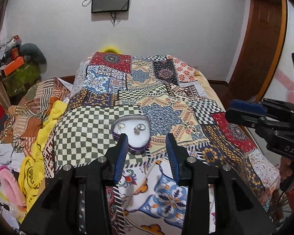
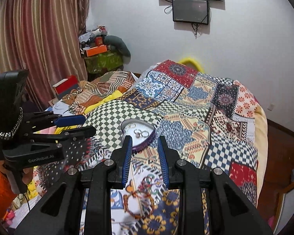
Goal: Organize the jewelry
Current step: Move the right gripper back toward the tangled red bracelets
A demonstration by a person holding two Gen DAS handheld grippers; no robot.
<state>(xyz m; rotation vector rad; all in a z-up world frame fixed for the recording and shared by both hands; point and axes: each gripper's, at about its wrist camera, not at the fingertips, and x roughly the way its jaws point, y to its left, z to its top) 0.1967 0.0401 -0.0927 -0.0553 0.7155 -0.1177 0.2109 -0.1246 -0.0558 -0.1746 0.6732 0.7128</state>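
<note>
Heart-shaped purple tin [image 1: 131, 135] lies open on the patchwork quilt [image 1: 186, 117], white lining up, probably so the rings stay visible and reachable. Left gripper [image 1: 147, 143] and right gripper [image 2: 144, 145] both hover just short of it, jaws spread and empty. Count: one tin; rings [image 2: 140, 132] about four, small, so uncertain.

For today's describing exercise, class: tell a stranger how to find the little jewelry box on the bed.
Start at the patchwork quilt covering the bed, then find its green-and-white checked patch. At that patch's near right corner sits the heart-shaped box, open, white inside with a few rings. Its purple wall and heart outline set it apart from the flat cloth around it.
</note>
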